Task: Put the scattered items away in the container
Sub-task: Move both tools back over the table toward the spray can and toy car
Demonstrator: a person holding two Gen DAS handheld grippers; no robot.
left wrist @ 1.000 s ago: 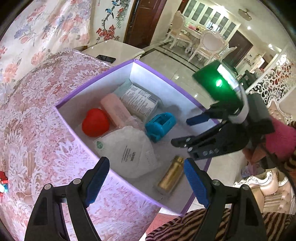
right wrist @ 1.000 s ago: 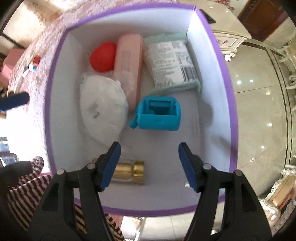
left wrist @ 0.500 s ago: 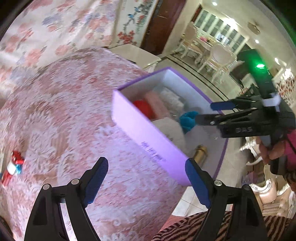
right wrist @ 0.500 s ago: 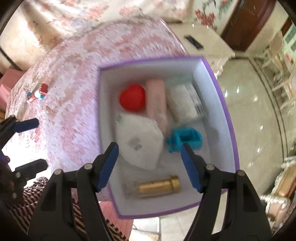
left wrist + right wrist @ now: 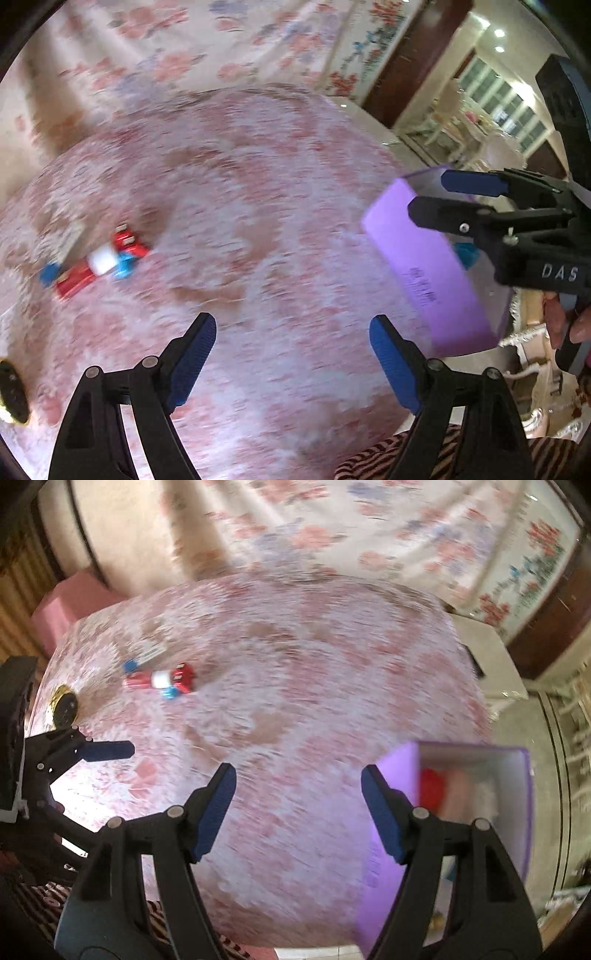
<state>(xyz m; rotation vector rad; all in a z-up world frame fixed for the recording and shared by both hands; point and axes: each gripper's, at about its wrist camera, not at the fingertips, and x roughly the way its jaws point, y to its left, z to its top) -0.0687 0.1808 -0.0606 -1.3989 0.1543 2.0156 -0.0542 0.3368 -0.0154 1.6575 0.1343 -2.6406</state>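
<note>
Progress was partial: purple container (image 5: pixel 472 805) right of the right tongs (image 5: pixel 297 812) already held several items. Red toy car (image 5: pixel 99 262) and a round gold-rimmed item (image 5: pixel 64 709) remained on the counter (image 5: pixel 258 221), ahead-left of the left tongs (image 5: pixel 291 354). Both tongs were released and empty.
</note>
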